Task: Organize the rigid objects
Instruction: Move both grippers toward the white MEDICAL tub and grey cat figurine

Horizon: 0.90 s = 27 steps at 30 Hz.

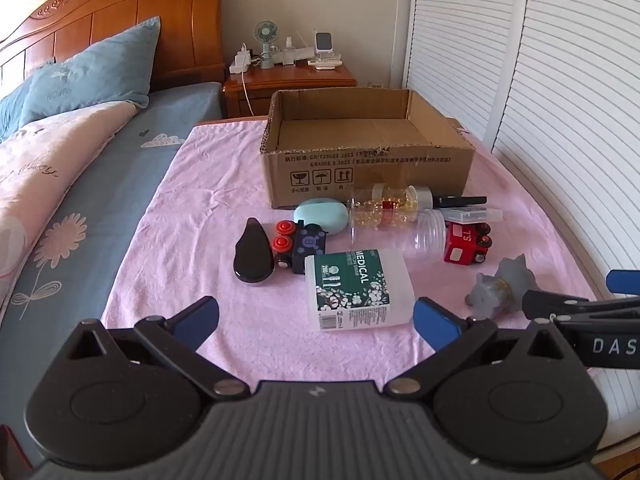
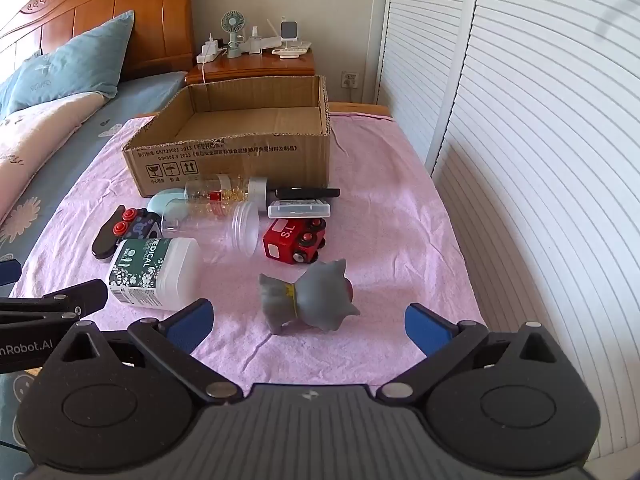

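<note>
Pink cloth (image 1: 208, 208) covers the bed end, and all the small things lie on it. At the far edge of the cloth sits an open cardboard box (image 1: 360, 168). Just in front of the box lie a clear jar (image 1: 388, 204) with gold bits in it, a mint green case (image 1: 320, 216) and a flat clear case (image 1: 474, 214). Nearer, toward the cloth's left side, are a black teardrop thing (image 1: 254, 258) and a dark toy train car (image 1: 300, 244) with red wheels, touching each other. A red toy train car (image 2: 294, 240) lies on its side near the middle. The left gripper (image 1: 316, 318) has its blue fingers (image 1: 196, 320) spread wide, with nothing between them. A white swab tub (image 1: 356, 288) with a green label lies on its side just ahead of it, close to the near edge of the cloth. The right gripper (image 2: 308, 322) is spread wide too and holds nothing. A grey toy cat (image 2: 310, 300) stands just ahead of it, between the lines of its two fingers but not touching them.
</note>
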Tool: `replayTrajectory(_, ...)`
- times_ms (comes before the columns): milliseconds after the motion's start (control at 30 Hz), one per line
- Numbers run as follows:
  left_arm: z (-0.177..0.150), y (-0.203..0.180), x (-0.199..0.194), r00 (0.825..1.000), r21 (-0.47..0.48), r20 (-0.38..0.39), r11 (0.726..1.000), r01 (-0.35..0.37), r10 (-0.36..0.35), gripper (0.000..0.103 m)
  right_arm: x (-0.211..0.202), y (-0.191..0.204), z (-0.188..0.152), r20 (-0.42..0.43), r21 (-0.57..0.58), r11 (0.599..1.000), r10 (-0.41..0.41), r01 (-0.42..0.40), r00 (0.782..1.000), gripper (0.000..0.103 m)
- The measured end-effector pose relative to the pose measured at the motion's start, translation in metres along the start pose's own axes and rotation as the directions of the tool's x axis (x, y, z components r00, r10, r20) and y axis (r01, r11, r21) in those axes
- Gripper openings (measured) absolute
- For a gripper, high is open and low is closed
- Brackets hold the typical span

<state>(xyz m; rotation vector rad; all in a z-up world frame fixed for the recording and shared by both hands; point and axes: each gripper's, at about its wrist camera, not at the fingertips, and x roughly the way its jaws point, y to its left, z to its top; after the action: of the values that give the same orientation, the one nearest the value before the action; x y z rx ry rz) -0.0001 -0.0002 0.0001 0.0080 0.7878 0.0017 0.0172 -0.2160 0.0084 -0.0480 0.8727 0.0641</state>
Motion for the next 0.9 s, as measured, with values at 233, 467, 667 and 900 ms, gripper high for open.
replayTrajectory(233,0.0022,0.0013,0.0036,1.0,-0.02,-0.015,1.0,0.02,-0.02,0.102,0.0009,-0.0003,0.0,-0.009,-0.003,1.0,-0.001,0.001,1.0,0.103)
replayTrajectory(467,0.0008,-0.0004,0.0034,1.0,-0.016,-0.009,1.0,0.018,-0.018,0.103,0.0006,-0.0002,0.0003,-0.006,-0.001,1.0,0.0,0.0,1.0,0.103)
replayTrajectory(667,0.0022,-0.002,0.0026,1.0,-0.017,-0.009,1.0,0.017,-0.017,0.102,0.0003,0.0001,0.0006,-0.004,-0.003,1.0,0.002,-0.002,1.0,0.103)
replayTrajectory(900,0.0027,-0.0016,0.0005,1.0,-0.02,-0.008,1.0,0.023,-0.023,0.102,-0.0005,-0.0007,0.0011,-0.002,-0.006,1.0,0.002,-0.002,1.0,0.103)
